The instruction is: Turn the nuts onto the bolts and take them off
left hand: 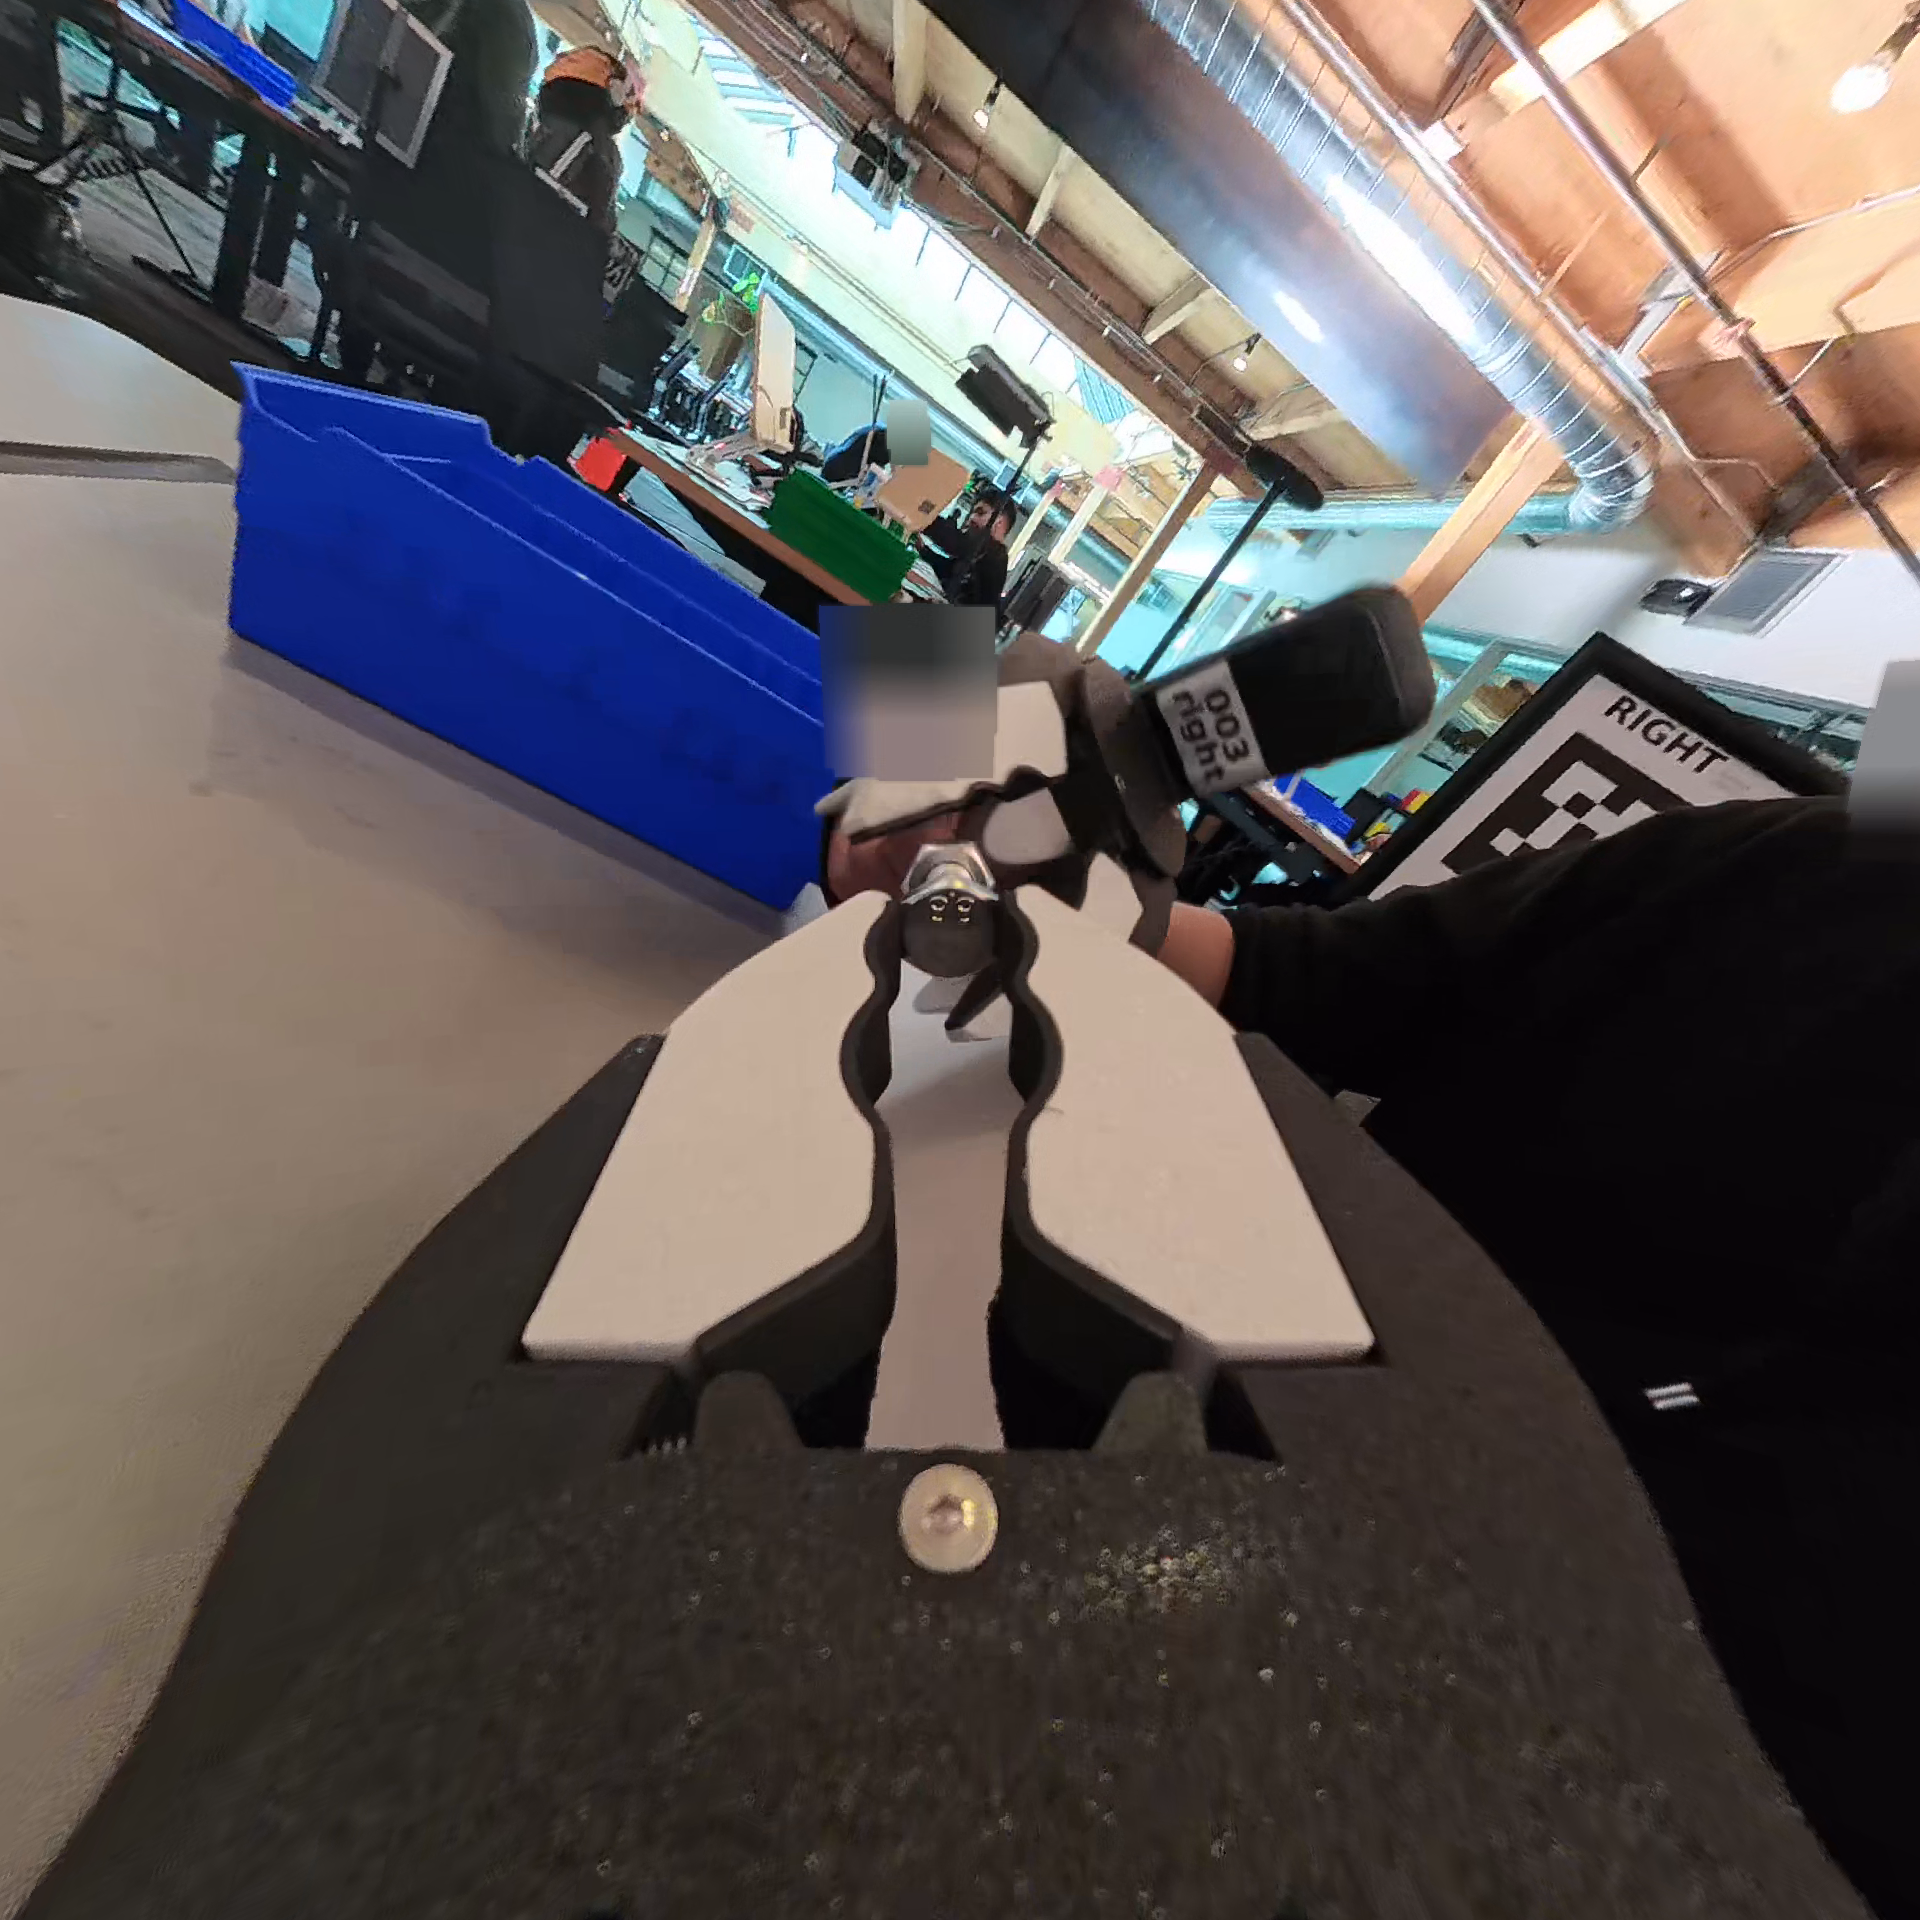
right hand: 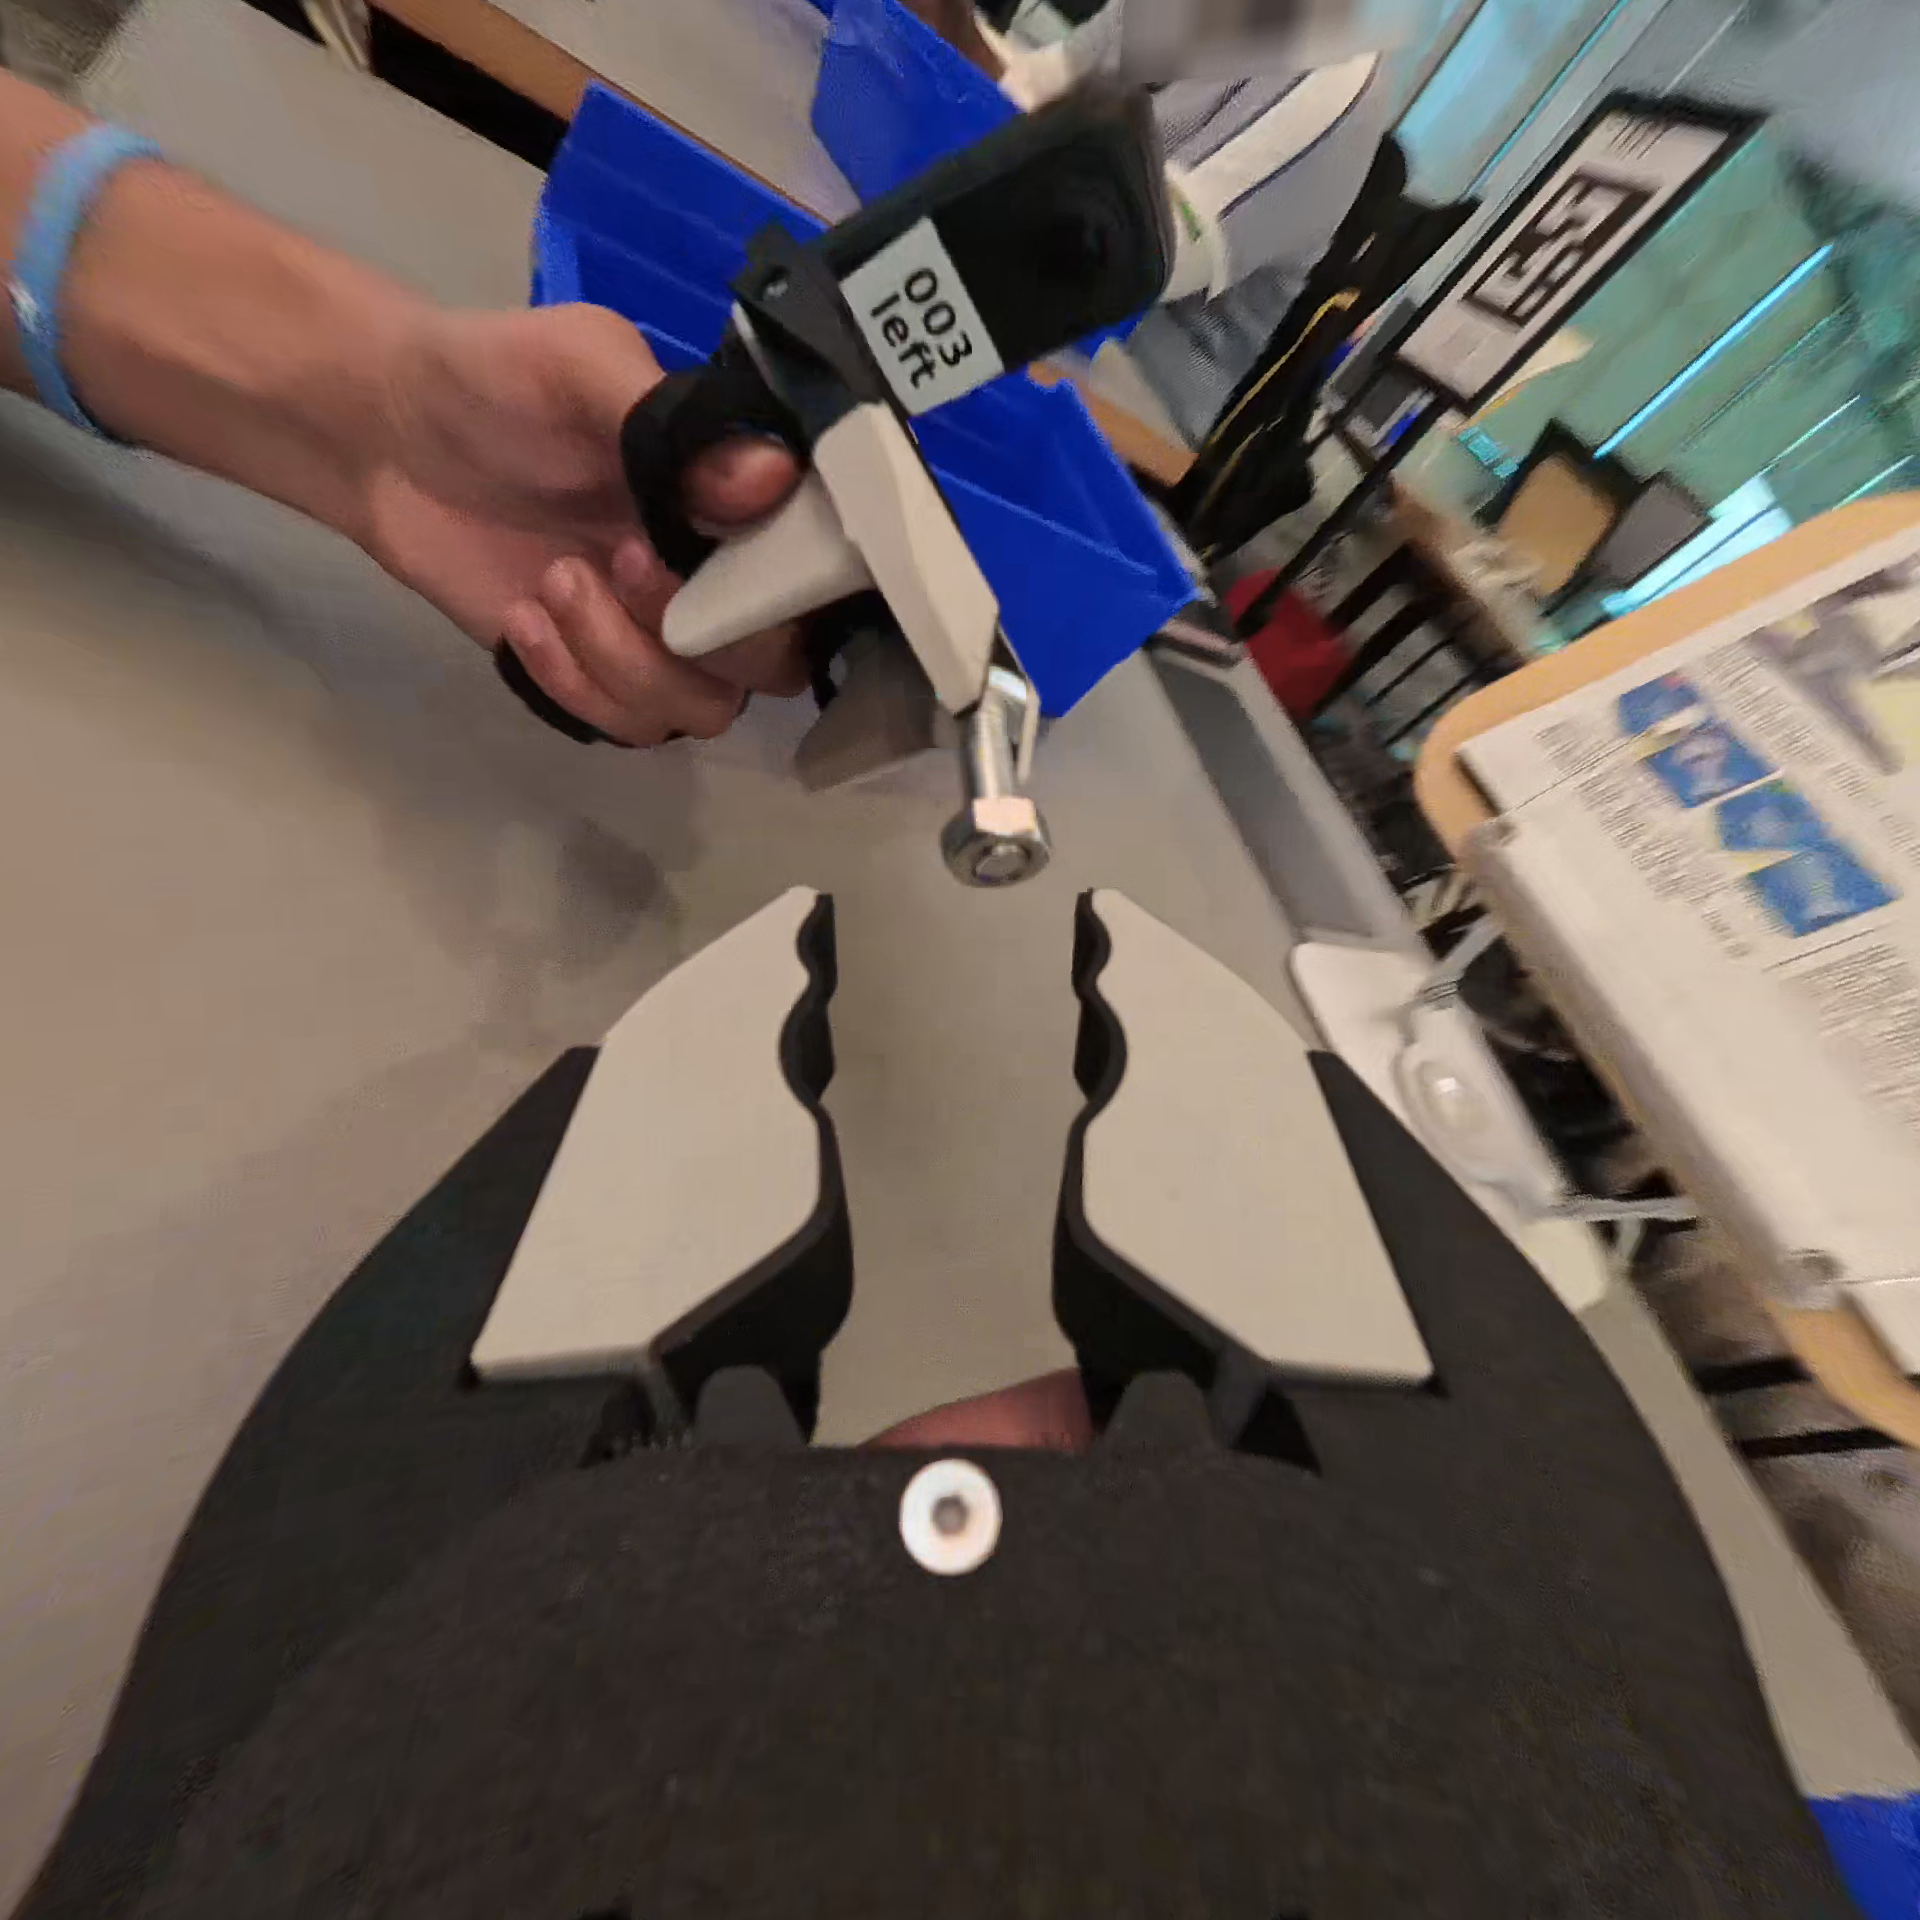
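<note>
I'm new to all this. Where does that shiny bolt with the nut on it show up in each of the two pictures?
Left wrist view: the bolt sits just above centre, pinched at the tips of the left gripper, seen end-on.
Right wrist view: the bolt hangs just above centre, nut at its lower end, beyond the open right gripper.
Shared landmark: the blue bin behind it.

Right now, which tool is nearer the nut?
Left. The left tool grips the bolt carrying the nut; the right tool is open just short of it.
</note>
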A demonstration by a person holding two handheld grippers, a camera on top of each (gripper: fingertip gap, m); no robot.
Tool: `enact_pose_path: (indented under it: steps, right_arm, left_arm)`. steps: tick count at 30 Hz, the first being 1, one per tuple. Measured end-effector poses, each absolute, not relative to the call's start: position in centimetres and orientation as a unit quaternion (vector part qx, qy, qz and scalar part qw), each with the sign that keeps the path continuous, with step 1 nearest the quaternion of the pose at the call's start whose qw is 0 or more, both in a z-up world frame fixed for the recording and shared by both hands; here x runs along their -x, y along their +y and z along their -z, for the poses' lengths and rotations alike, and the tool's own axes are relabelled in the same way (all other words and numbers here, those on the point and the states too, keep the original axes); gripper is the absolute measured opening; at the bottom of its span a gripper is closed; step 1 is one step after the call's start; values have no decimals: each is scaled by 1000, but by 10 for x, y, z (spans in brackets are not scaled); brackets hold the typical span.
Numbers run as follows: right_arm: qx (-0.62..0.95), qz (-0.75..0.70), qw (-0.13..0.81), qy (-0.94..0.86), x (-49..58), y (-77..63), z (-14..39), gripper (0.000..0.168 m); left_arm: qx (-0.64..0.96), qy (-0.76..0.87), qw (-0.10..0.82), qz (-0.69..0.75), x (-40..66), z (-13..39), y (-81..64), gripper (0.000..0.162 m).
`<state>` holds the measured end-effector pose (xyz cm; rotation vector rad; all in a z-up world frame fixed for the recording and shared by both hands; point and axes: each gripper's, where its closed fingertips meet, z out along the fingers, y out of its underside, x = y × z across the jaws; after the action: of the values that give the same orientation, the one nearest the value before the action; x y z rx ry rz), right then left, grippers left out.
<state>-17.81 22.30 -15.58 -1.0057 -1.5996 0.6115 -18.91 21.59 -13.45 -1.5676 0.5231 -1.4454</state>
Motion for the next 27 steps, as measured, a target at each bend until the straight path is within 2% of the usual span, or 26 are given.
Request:
enact_pose_path:
  steps: [4,6,9,11,13,15,16,17,19,20,22,25,27]
  right_arm:
    - [416,-257,572,-658,179,224,146,36]
    - [414,-256,558,-673,177,223,152,20]
    - [458,-306,508,-662,176,221,155,20]
    - [541,-432,395,-604,179,219,153,19]
    - [612,-603,211,-466,183,215,143,19]
    - [627,-708,40,-322,186,214,136,20]
    - [622,-732,-12,-278,187,214,136,19]
    - [611,-745,-22,-266,187,214,135,20]
    - [588,-744,74,-310,188,217,131,26]
    - [594,-717,136,-338,190,221,133,44]
    - [598,-630,242,-432,191,223,142,58]
    - [544,-447,427,-567,186,229,151,56]
    - [494,-366,493,-616,182,226,151,46]
  left_arm:
    - [642,227,438,586,182,141,213,17]
    - [642,229,436,588,179,141,213,17]
    - [643,231,437,585,178,142,213,17]
    - [641,229,452,577,181,139,215,17]
    - [630,225,465,579,185,131,216,17]
    - [631,220,479,570,189,128,219,17]
    - [634,222,480,564,190,129,219,17]
    - [634,222,480,565,190,129,219,17]
    - [627,209,480,577,193,126,220,17]
    - [626,206,479,580,194,126,220,17]
    - [626,207,474,584,194,126,220,17]
    - [630,210,467,583,193,130,219,17]
    - [631,211,465,585,191,130,219,17]
